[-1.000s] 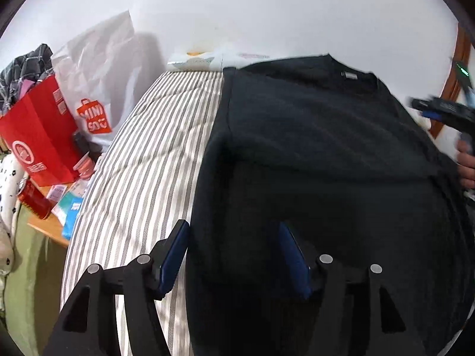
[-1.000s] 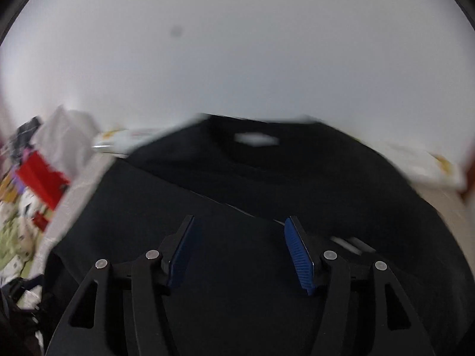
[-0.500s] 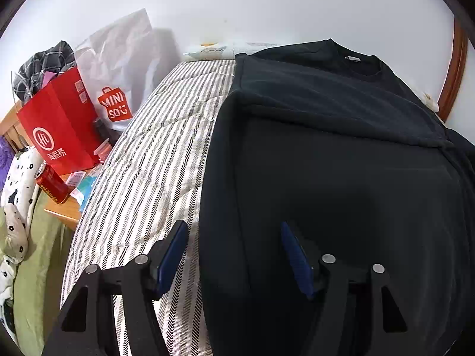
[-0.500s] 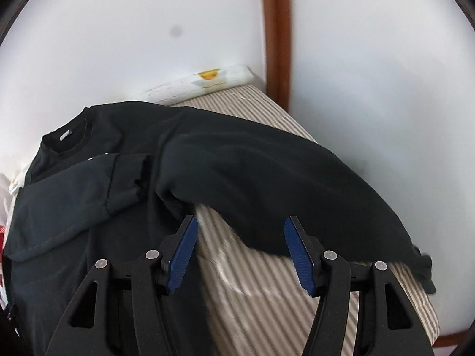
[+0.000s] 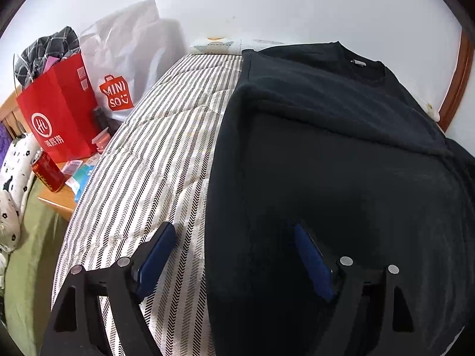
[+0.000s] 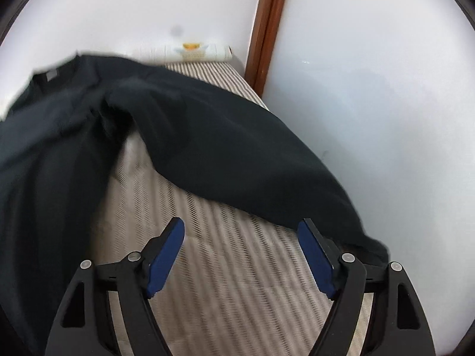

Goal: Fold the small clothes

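A striped grey-and-white quilted mattress cover (image 5: 142,160) spreads across the bed, running back to a plain white wall (image 5: 267,3). Against that wall lies a rolled white sheet with a yellow print (image 6: 197,52). A brown wooden post (image 6: 268,26) stands upright in the corner beside it. Left of the bed, a red paper shopping bag (image 5: 59,112) stands on a low wooden side table (image 5: 58,200), with a checked dark cloth (image 5: 49,50) stuffed in its top. Just behind it leans a white plastic bag with an orange logo (image 5: 124,59). A red drink can (image 5: 47,172) stands tilted near the table's front edge. A white fabric with black flower prints (image 5: 13,178) lies over an olive-green blanket (image 5: 26,267).
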### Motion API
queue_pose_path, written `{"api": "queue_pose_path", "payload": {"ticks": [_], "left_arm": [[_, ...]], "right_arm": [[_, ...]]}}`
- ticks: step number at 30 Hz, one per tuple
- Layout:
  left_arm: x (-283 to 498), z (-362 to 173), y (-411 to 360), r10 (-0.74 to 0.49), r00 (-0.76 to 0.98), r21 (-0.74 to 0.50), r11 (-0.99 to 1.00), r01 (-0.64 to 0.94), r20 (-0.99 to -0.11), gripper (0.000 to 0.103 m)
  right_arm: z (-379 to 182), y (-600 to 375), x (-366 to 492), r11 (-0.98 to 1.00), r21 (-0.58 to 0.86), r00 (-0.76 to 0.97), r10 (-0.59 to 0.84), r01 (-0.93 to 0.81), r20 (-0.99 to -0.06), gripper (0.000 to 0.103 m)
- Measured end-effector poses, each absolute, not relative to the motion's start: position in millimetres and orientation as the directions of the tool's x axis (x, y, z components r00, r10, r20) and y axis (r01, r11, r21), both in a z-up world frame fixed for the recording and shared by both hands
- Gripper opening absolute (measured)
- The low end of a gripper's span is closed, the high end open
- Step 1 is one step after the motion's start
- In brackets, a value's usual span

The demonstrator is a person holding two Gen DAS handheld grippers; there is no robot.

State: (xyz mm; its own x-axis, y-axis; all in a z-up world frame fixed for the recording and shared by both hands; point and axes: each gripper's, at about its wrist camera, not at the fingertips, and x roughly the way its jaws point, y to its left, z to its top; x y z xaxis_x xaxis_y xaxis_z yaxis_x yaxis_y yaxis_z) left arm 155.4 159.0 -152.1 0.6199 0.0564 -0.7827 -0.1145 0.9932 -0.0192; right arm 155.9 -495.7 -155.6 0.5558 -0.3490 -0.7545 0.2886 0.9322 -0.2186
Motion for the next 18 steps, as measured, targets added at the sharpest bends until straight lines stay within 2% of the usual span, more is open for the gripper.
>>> {"api": "queue_pose_path", "payload": {"ticks": [3,11,13,15,18], "left_arm": [[155.4,-152.3,159.5,0.052,0.619,-0.026,0.993,-0.117,-0.784,0.083],[155.9,-152.7,159.5,0.059,0.616,-0.022,0.992,-0.123,-0.786,0.086],[156.0,-152.8,159.6,0.059,0.616,-0.022,0.992,-0.123,-0.786,0.086],[156.0,-152.9,159.7,0.058,0.616,-0.022,0.992,-0.123,-0.786,0.087],[155.9,-152.9,159.9,0.058,0.616,-0.022,0.992,-0.122,-0.786,0.087]], "right_arm": [[-160.7,-505.8,154.3,0.915,-0.268,0.539,-0.394,0.301,-0.744,0.078],[-164.4,-545.4,160.4,0.915,-0.187,0.537,-0.365,0.357,-0.760,0.079],[-164.6,-550.2,163.0,0.919,-0.154,0.543,-0.342,0.362,-0.767,0.065],[-162.9,-548.5,167.0,0.934,-0.132,0.564,-0.309,0.332,-0.766,0.006],[-156.6,-536.9,177.9,0.917,-0.210,0.560,-0.376,0.339,-0.738,0.005]]}}
